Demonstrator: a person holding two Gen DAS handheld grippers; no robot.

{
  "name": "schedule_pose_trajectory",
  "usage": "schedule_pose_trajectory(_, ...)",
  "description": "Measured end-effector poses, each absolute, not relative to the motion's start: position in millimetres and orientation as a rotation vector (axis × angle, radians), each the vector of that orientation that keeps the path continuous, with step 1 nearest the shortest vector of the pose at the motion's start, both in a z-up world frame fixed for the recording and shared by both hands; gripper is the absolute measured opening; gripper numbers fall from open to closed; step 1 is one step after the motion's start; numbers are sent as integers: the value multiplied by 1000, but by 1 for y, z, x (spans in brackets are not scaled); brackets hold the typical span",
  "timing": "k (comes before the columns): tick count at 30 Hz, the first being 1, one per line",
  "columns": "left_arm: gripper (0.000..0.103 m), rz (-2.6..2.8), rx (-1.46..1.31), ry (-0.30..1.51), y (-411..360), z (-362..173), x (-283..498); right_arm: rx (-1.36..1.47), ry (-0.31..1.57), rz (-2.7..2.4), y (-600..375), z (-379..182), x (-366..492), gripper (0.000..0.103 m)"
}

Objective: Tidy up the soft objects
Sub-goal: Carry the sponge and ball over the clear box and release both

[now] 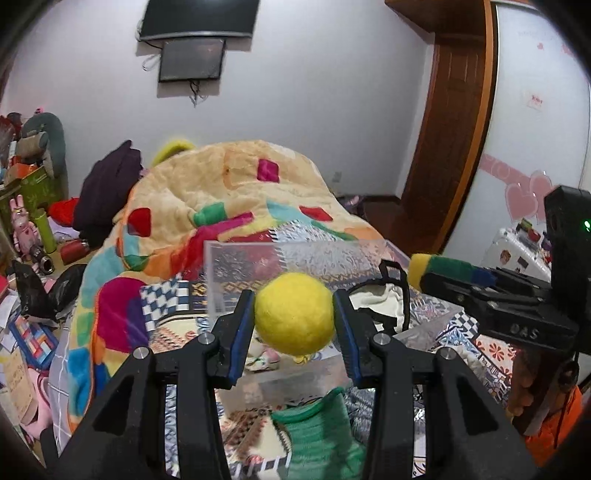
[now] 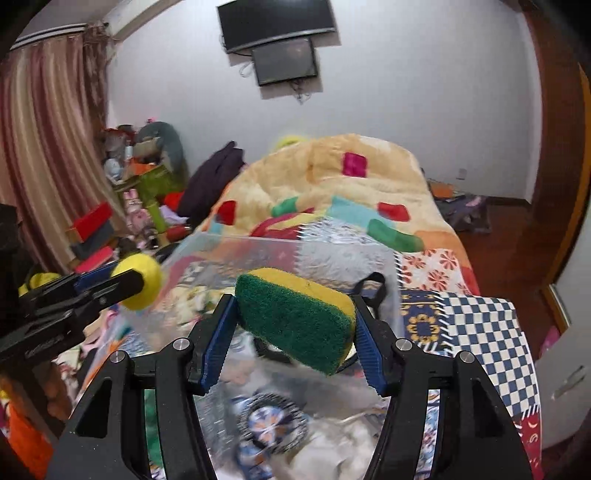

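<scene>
My left gripper (image 1: 294,314) is shut on a yellow felt ball (image 1: 294,313) and holds it above a clear plastic box (image 1: 280,254) on the bed. My right gripper (image 2: 295,319) is shut on a green and yellow sponge (image 2: 295,317), held over the same clear box (image 2: 332,254). In the left wrist view the right gripper (image 1: 421,275) comes in from the right with the sponge (image 1: 439,267) at its tip. In the right wrist view the left gripper (image 2: 138,282) comes in from the left with the ball (image 2: 144,280). The box holds a cream cloth (image 1: 380,299) and a black strap.
A green knitted item (image 1: 317,435) lies in front of the box. A heaped patchwork blanket (image 1: 229,192) fills the bed behind. Clutter and boxes (image 1: 33,206) stand at the left, a wooden door frame (image 1: 450,122) at the right, and screens (image 1: 195,29) on the wall.
</scene>
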State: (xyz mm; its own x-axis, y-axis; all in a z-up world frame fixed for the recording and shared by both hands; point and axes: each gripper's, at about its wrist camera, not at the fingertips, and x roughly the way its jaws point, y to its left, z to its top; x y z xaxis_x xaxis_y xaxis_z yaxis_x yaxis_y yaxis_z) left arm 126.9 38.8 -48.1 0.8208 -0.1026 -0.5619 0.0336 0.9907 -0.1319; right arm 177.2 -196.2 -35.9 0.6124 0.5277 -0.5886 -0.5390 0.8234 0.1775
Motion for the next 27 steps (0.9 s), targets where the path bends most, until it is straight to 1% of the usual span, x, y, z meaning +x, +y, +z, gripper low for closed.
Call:
schedule_pose_trajectory(6,42,-119,-97,713,22,-69,156,23,778,596,-201,-60,200,58)
schedule_pose_trajectory(11,42,-121,-58,765,10,-80,168,-14,795,594,-197,-65,199,59)
schedule_pose_trajectory(13,43,-109,-40,765,6,-81,168,-32,798,594,-196,-66,197,60)
schedule_pose_trajectory(16,54,-109,-29,762,3,-79,167,-49,795,603,-195,-66,196,66)
schedule_pose_trajectory(17,60,-108,-33,755,3,-77,165,-50,793,606,-196,-65,195,70)
schedule_pose_trajectory(18,63,-106,-33,749,4,-76,163,-51,786,602,-197,-63,193,75)
schedule_pose_trajectory(22,65,-102,-40,713,7,-64,150,-54,747,601,-203,-52,184,75)
schedule_pose_trajectory(24,73,-100,-53,689,11,-56,140,-52,723,603,-210,-44,179,77)
schedule_pose_trajectory(25,76,-98,-57,675,12,-52,136,-51,712,603,-213,-41,176,79)
schedule_pose_trajectory(26,78,-93,-61,656,14,-47,128,-49,698,602,-216,-37,172,83)
schedule_pose_trajectory(27,81,-90,-61,646,16,-45,124,-48,680,597,-221,-33,168,85)
